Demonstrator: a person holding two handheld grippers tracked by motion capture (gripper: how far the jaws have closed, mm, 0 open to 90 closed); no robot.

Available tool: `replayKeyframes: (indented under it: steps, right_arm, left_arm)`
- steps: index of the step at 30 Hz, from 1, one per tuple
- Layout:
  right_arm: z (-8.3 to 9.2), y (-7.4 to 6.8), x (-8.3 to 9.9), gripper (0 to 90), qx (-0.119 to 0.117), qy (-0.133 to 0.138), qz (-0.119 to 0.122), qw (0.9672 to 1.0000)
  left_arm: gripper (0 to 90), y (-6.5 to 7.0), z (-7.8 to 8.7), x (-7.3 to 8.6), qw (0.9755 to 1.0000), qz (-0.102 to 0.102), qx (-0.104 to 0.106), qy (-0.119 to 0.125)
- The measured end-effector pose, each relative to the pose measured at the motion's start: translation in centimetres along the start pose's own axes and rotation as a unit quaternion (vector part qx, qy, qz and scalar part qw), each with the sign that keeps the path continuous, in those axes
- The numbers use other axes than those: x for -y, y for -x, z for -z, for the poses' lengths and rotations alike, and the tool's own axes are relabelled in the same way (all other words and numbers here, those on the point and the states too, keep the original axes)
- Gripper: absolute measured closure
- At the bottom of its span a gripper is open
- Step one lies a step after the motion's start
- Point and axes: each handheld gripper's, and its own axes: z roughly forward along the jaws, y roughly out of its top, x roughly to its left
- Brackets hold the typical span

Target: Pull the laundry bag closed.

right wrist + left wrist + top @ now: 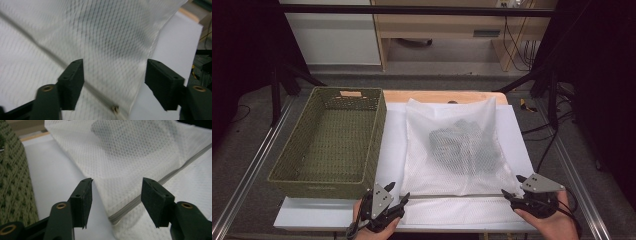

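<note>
A white mesh laundry bag [452, 150] lies flat on a white board [389, 145], with a dark garment [464, 142] showing through the mesh. A grey zipper [457, 196] runs along the bag's near edge. My left gripper [398, 191] is at the bag's near left corner, its jaws apart. In the left gripper view the zipper end [140, 200] lies below and between the open pads, untouched. My right gripper [512, 185] is at the near right corner, also open. The right gripper view has the bag's mesh [100, 32] and the zipper pull [115, 109] between its spread jaws.
An olive woven basket [332, 145] with nothing in it stands left of the bag, close to my left gripper. A wooden table edge [437, 96] lies behind the board. Metal rails run along both sides, and cables hang at the back right.
</note>
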Motion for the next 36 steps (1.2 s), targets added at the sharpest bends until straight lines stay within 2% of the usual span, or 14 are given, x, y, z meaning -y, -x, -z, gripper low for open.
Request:
replayKeyframes:
  steps: [1,2,3,8,10,16,19,22,25,26,28,32,34,36]
  right_arm:
    - [-0.1,0.0,-0.4,27.4,0.008,0.016,-0.012,0.9998]
    - [-0.1,0.0,-0.4,27.4,0.008,0.016,-0.012,0.9998]
    - [-0.5,0.1,-0.9,22.5,0.031,0.028,-0.034,0.9986]
    - [-0.9,0.3,-1.3,15.1,0.048,0.045,-0.065,0.9957]
    - [-0.9,0.5,-1.5,13.5,0.052,0.051,-0.074,0.9945]
    - [-1.0,1.6,-1.6,9.2,0.071,0.087,-0.107,0.9879]
    - [-1.1,2.3,-1.7,8.5,0.077,0.104,-0.137,0.9821]
    - [-1.4,3.0,-1.7,8.8,0.075,0.112,-0.178,0.9748]
    - [-1.8,3.2,-0.7,16.3,0.083,0.130,-0.216,0.9642]
    - [-2.0,3.0,-0.2,16.1,0.084,0.130,-0.217,0.9639]
    - [-2.5,2.6,0.6,16.4,0.090,0.117,-0.212,0.9660]
    - [-3.7,2.2,1.9,14.2,0.113,0.090,-0.200,0.9690]
    - [-3.8,2.1,2.2,13.7,0.127,0.092,-0.197,0.9679]
    - [-3.6,2.1,2.5,13.5,0.140,0.096,-0.200,0.9650]
  left_arm:
    - [40.0,0.0,0.1,-0.2,1.0000,0.003,0.001,0.006]
    - [38.1,0.0,0.1,-0.2,1.0000,0.003,0.001,0.006]
    - [36.2,-0.1,0.2,-0.6,0.9998,0.004,0.006,0.019]
    - [30.7,-0.5,0.5,-1.1,0.9990,0.012,0.007,0.043]
    - [27.2,-0.9,0.4,-1.7,0.9982,0.023,0.002,0.056]
    - [16.2,-1.7,-1.0,-2.8,0.9962,0.031,0.022,0.078]
    - [10.7,-2.2,-2.4,-3.1,0.9955,0.020,0.031,0.088]
    - [8.9,-2.6,-4.2,-2.9,0.9916,0.041,0.054,0.109]
    - [8.9,-2.9,-5.7,-2.2,0.9915,0.042,0.079,0.095]
    - [8.9,-2.7,-6.1,-2.0,0.9921,0.037,0.083,0.086]
    - [9.1,-2.3,-6.3,-1.5,0.9944,0.019,0.078,0.069]
    - [8.9,-1.2,-6.1,-1.4,0.9953,0.021,0.074,0.059]
    - [8.7,-1.0,-6.0,-1.5,0.9953,0.010,0.076,0.058]
    - [8.7,-0.9,-5.9,-1.5,0.9955,0.009,0.074,0.057]
